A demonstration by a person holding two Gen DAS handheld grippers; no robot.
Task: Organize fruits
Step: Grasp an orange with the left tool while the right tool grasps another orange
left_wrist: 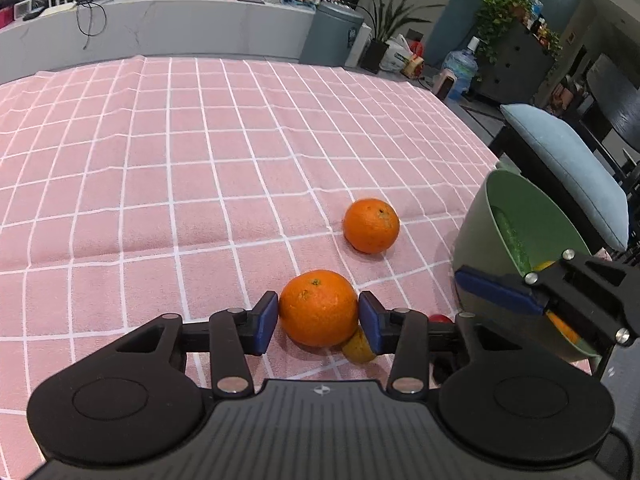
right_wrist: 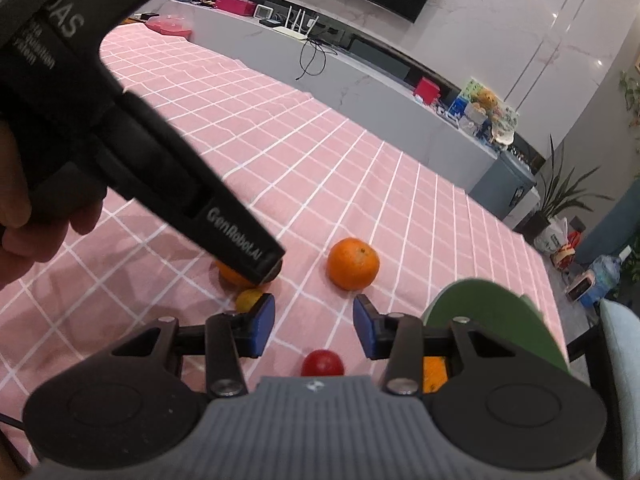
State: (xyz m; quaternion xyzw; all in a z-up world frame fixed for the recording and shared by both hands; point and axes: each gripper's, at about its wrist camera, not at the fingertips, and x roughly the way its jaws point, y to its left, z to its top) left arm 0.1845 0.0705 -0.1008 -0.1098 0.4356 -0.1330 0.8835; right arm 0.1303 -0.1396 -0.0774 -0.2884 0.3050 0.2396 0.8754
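In the left wrist view my left gripper (left_wrist: 318, 316) has its blue pads touching both sides of an orange (left_wrist: 318, 307) that rests on the pink checked cloth (left_wrist: 160, 160). A small yellow fruit (left_wrist: 358, 347) lies against this orange. A second orange (left_wrist: 371, 225) lies farther off. A green bowl (left_wrist: 476, 232) at the right holds a cucumber (left_wrist: 512, 240) and an orange fruit. My right gripper (right_wrist: 314, 326) is open and empty above the cloth, near a red fruit (right_wrist: 322, 363), with the bowl (right_wrist: 492, 308) to its right. The second orange (right_wrist: 353, 264) lies ahead of it.
The left gripper's body (right_wrist: 120, 140) crosses the right wrist view, hiding most of the first orange (right_wrist: 230, 274). A blue cushioned chair (left_wrist: 568, 168) stands past the table's right edge. A grey counter (left_wrist: 160, 20) with boxes runs behind the table.
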